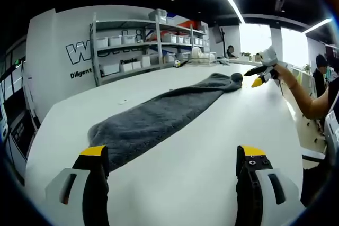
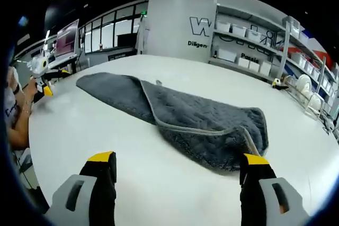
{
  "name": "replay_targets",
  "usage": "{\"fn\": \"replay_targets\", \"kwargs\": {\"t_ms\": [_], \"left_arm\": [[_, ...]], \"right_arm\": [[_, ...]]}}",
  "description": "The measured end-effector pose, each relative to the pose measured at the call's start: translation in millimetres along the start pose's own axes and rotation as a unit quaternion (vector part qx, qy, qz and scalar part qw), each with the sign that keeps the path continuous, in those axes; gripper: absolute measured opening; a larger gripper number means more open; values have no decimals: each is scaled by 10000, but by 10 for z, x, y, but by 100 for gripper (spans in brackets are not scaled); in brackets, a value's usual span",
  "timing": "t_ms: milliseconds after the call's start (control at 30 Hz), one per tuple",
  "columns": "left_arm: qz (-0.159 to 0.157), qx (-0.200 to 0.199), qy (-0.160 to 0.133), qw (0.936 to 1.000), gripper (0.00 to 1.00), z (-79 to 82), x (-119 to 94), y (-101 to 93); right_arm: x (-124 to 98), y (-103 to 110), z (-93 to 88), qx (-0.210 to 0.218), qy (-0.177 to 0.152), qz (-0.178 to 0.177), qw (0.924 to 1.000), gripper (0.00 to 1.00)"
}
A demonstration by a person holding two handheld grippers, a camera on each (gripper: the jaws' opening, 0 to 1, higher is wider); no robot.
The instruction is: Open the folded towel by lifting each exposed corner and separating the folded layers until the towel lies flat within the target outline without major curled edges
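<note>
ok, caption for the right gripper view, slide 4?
Open right gripper poised above the white table, facing a grey towel that is still partly folded, one layer doubled over.

Dark grey towel, white table

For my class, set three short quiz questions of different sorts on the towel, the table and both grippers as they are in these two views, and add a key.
1. True or false: the towel lies fully flat in a single layer.
2. The jaws of the right gripper are: A) shut on the towel, B) open with nothing held, C) shut on nothing.
3. Fill in: the towel lies on a white ____.

Key: 1 false, as the right gripper view shows a layer folded over. 2 B; the left gripper is open too. 3 table.
</note>
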State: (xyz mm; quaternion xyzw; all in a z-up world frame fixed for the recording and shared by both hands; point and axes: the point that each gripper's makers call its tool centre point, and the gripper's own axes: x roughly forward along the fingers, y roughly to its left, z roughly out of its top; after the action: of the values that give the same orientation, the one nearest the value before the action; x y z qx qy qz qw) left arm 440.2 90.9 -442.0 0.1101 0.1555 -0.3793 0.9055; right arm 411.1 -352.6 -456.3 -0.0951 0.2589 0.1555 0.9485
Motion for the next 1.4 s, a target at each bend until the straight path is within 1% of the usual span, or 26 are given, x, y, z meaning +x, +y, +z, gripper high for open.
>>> {"fn": "replay_targets", "kwargs": {"t_ms": [67,167,300,367,433,533,733,833,1033,1133,1233,1300,1400], "left_arm": [[-14,-3,-7,10000,99,4,2,-1],[-27,1,2,10000,99,3,7,7],[-52,0,-2,10000,99,6,12,6],[-56,-6,-9,10000,99,4,12,-2],[-59,-15,-12,10000,99,-2,11,-11],[-54,-28,-2,10000,99,-15,12,-17],[-21,-65,-1,10000,99,-35,4,5],[5,-62,14,10000,99,-52,-3,13],[36,-77,40,10000,99,-67,-3,24],[63,-99,101,9999,99,-92,8,48],[67,-94,121,9999,99,-96,11,49],[31,-158,73,9998,99,-73,5,67],[83,-246,-19,9997,98,-12,-9,140]], "right_arm": [[-19,62,55,-59,-34,9,10000,99],[-45,186,180,-166,-189,44,9997,99],[-21,354,357,-335,-334,203,9987,99],[3,422,423,-355,-405,203,9983,99],[60,537,463,-455,-347,321,9978,99],[173,672,545,-517,-373,471,9969,99],[386,827,693,-518,-485,704,9950,99],[492,865,707,-470,-500,819,9943,99],[643,911,655,-460,-482,951,9932,99],[643,934,626,-480,-409,986,9931,99],[614,947,643,-459,-490,1029,9924,99],[591,938,653,-434,-540,1022,9923,99],[594,931,645,-397,-552,1032,9923,99]]}}
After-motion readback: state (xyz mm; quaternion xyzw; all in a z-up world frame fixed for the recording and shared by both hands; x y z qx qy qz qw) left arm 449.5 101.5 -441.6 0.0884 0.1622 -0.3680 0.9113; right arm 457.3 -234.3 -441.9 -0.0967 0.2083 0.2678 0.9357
